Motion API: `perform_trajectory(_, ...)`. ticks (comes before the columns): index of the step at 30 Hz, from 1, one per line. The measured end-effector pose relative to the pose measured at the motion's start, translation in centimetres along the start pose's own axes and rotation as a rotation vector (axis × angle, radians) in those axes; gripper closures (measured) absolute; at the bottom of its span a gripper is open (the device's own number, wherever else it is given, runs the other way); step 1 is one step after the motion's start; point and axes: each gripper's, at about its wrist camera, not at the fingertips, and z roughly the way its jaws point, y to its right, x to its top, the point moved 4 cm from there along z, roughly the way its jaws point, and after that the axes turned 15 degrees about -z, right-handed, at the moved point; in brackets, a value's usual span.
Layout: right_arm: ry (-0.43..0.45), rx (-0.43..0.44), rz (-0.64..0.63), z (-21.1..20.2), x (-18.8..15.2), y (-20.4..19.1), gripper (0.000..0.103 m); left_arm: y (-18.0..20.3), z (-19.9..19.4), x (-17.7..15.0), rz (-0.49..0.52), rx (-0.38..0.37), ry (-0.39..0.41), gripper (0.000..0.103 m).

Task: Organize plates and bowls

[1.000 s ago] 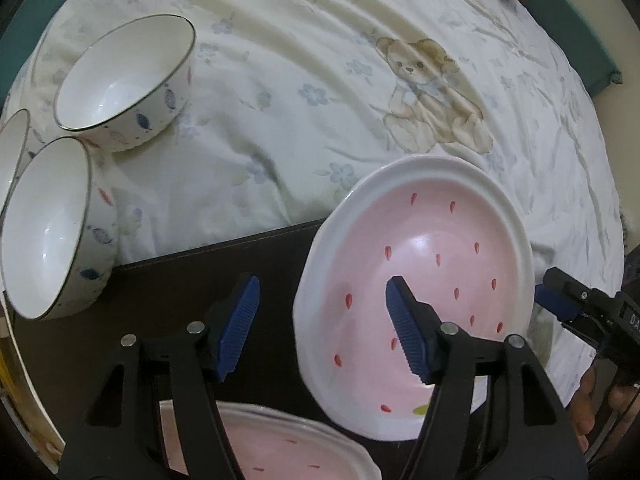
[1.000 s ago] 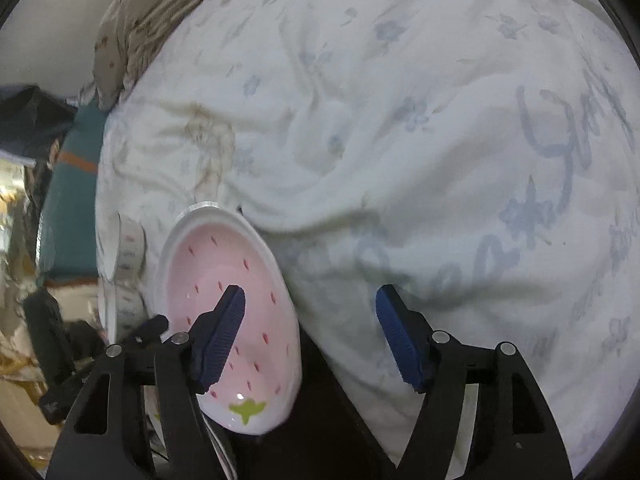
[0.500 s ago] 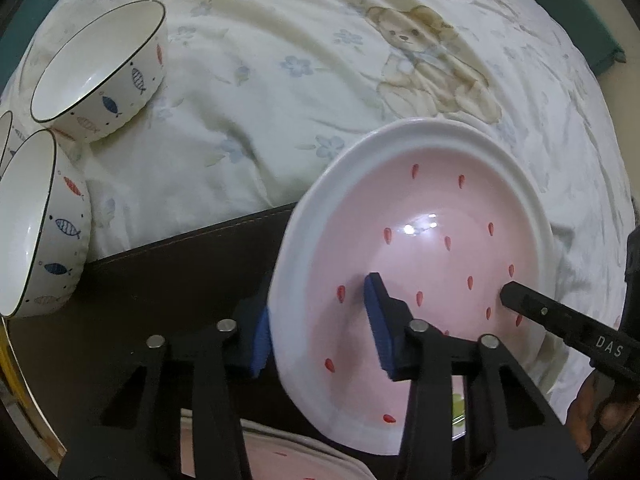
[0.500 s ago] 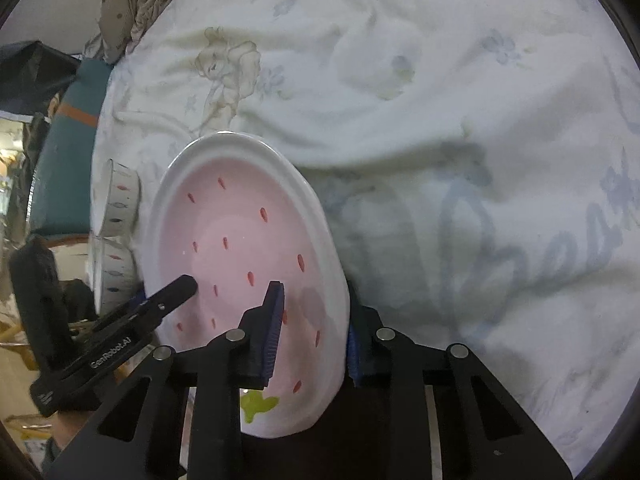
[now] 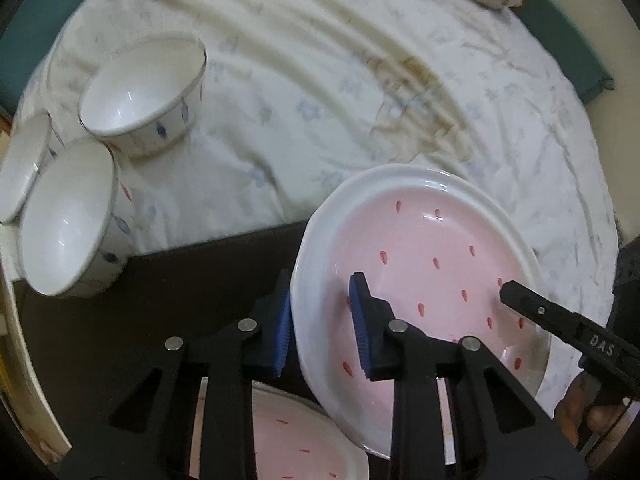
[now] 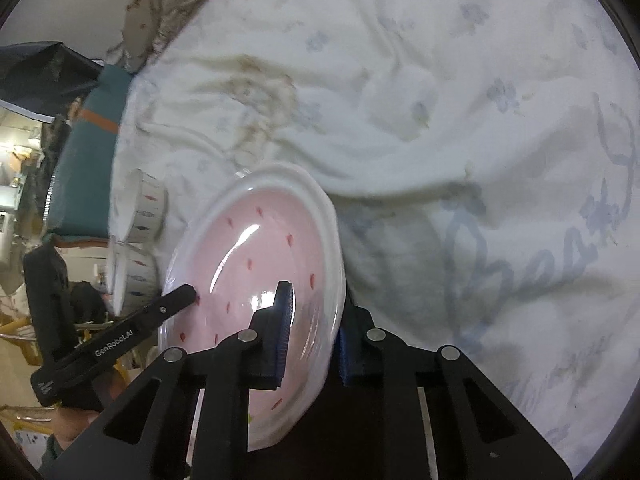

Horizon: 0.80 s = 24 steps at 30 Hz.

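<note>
A second ago my jaws stood open; now both the left gripper (image 5: 320, 320) and right gripper (image 6: 310, 332) clamp opposite rims of the plate (image 5: 424, 256). It hangs tilted above a second plate (image 5: 296, 440), right of the bowls (image 5: 140, 92), ready for stacking.

Three bowls (image 5: 140, 92) sit on the bedsheet (image 5: 320, 80) left of the plate (image 5: 420, 264).

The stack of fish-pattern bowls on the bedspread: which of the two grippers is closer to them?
Left. The left gripper clamps the strawberry plate on the rim facing the bowls; the right gripper clamps the opposite rim, the plate between it and them.
</note>
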Motion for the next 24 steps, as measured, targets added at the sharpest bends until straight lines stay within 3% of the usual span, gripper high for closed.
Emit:
perform_trajectory(4, 0.034, 0.035, 0.009, -0.9, 0.0, -0.7, 0.082, -0.7, -2.8, -0.1, -0.006, -0.035, 0.030, 0.080)
perform_trajectory(11, 0.066, 0.049, -0.060, -2.8, -0.8, -4.0, 0.082, -1.3, -5.9, -0.7, 0.012, -0.021, 0.070, 0.080)
perform_trajectory(24, 0.052, 0.058, -0.208, -4.0, -4.8, -11.2, 0.082, -8.5, -11.1, -5.7, 0.009, -0.024, 0.047, 0.080)
